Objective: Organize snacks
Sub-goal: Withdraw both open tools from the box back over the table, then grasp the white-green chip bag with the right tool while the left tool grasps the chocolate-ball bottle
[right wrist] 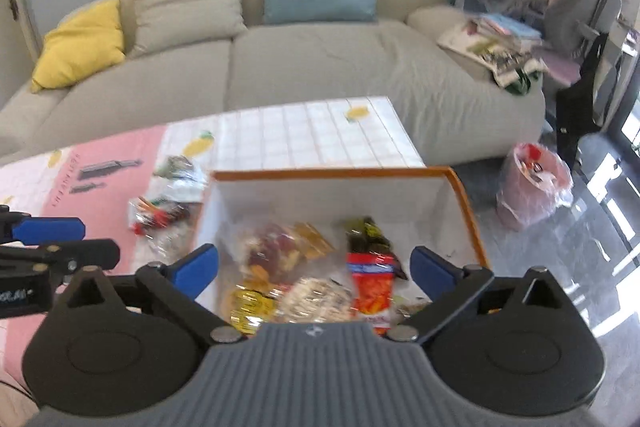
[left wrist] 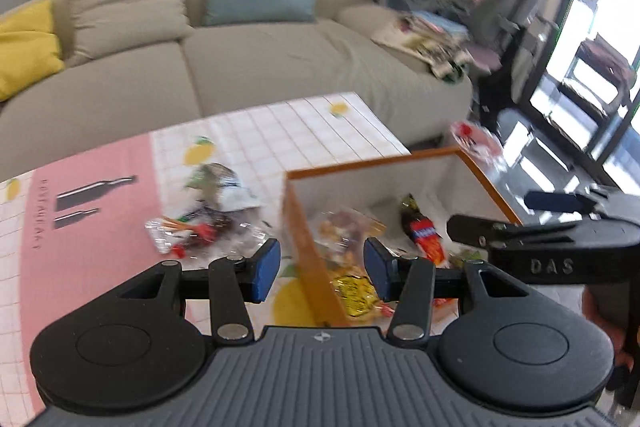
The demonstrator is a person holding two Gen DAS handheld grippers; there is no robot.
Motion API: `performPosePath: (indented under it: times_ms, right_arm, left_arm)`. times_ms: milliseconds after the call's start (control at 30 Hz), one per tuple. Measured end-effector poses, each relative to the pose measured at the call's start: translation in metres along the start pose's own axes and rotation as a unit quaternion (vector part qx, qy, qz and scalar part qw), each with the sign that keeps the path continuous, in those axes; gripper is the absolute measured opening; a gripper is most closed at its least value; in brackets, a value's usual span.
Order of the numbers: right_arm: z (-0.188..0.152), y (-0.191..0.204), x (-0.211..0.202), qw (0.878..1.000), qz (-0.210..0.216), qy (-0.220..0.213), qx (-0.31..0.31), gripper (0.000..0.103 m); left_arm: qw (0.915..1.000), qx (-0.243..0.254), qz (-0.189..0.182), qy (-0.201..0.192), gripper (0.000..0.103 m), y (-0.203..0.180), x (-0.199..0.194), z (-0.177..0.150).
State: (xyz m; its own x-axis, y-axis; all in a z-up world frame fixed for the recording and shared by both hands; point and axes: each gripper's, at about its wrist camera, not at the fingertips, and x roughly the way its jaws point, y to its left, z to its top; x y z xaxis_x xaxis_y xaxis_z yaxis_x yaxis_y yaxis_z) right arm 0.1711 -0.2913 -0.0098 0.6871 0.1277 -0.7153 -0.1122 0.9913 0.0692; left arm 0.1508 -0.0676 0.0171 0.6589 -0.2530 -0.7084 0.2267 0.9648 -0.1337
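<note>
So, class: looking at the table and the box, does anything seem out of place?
Yes. A few snack packets lie loose on the table left of the box, while the other snacks are inside it.

Box [right wrist: 332, 187] open on top; loose snacks [right wrist: 160, 215] crowd its left.

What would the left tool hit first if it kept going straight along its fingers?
Probably the orange-edged white box's near wall, which sits between the left tool's open fingers; depth is unclear, so it might clear the rim.
</note>
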Motion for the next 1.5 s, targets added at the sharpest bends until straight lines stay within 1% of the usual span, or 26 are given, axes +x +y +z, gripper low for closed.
performPosePath:
  times_ms: [133, 267, 367, 467, 533, 667, 733, 767, 867, 933, 1000, 1133, 1233, 1367, 1500]
  right_arm:
    - [-0.014, 0.029, -0.015, 0.999, 0.009, -0.039, 0.016, 0.100]
    - [-0.030, 0.059, -0.020, 0.997, 0.000, -0.071, 0.023, 0.100]
    - [-0.043, 0.080, -0.014, 0.996, -0.016, -0.079, 0.021, 0.100]
    - [-0.055, 0.096, -0.002, 0.997, -0.026, -0.073, 0.021, 0.100]
    - [-0.062, 0.108, 0.006, 0.998, -0.018, -0.059, 0.016, 0.100]
    - [-0.066, 0.123, 0.024, 1.000, 0.001, -0.029, -0.007, 0.100]
    - [-0.065, 0.130, 0.033, 1.000, 0.001, -0.021, -0.017, 0.100]
    - [-0.064, 0.132, 0.037, 1.000, 0.003, -0.017, -0.022, 0.100]
    - [-0.055, 0.142, 0.051, 0.999, 0.010, -0.015, -0.043, 0.100]
    - [-0.049, 0.147, 0.060, 0.998, 0.009, -0.018, -0.065, 0.100]
    - [-0.043, 0.153, 0.071, 0.996, 0.009, -0.022, -0.090, 0.100]
    - [-0.029, 0.162, 0.089, 0.991, 0.011, -0.029, -0.133, 0.100]
    - [-0.015, 0.170, 0.105, 0.987, 0.019, -0.024, -0.159, 0.097]
    - [0.002, 0.179, 0.127, 0.984, 0.029, -0.014, -0.177, 0.095]
    - [0.017, 0.188, 0.150, 0.981, 0.029, -0.007, -0.189, 0.093]
  left_arm:
    - [0.9992, -0.026, 0.021, -0.021, 0.057, 0.023, -0.015, -0.012]
    - [0.9977, -0.033, 0.051, -0.029, 0.057, 0.046, -0.020, -0.024]
    - [0.9964, -0.037, 0.070, -0.029, 0.057, 0.058, -0.018, -0.034]
    - [0.9957, -0.048, 0.076, -0.022, 0.057, 0.074, -0.014, -0.045]
    - [0.9958, -0.052, 0.074, -0.014, 0.057, 0.082, -0.011, -0.051]
    - [0.9952, -0.061, 0.076, 0.006, 0.057, 0.096, -0.002, -0.056]
    - [0.9954, -0.057, 0.076, 0.010, 0.060, 0.101, 0.003, -0.055]
    - [0.9957, -0.054, 0.075, 0.009, 0.064, 0.104, 0.006, -0.054]
    - [0.9961, -0.053, 0.070, 0.010, 0.068, 0.115, 0.016, -0.050]
    - [0.9966, -0.051, 0.063, 0.013, 0.069, 0.122, 0.022, -0.045]
    - [0.9967, -0.047, 0.065, 0.012, 0.070, 0.129, 0.026, -0.041]
    - [0.9968, -0.041, 0.066, 0.020, 0.070, 0.144, 0.040, -0.033]
    - [0.9966, -0.040, 0.066, 0.030, 0.070, 0.158, 0.052, -0.027]
    - [0.9967, -0.044, 0.059, 0.036, 0.070, 0.175, 0.064, -0.020]
    - [0.9961, -0.043, 0.066, 0.040, 0.070, 0.187, 0.074, -0.013]
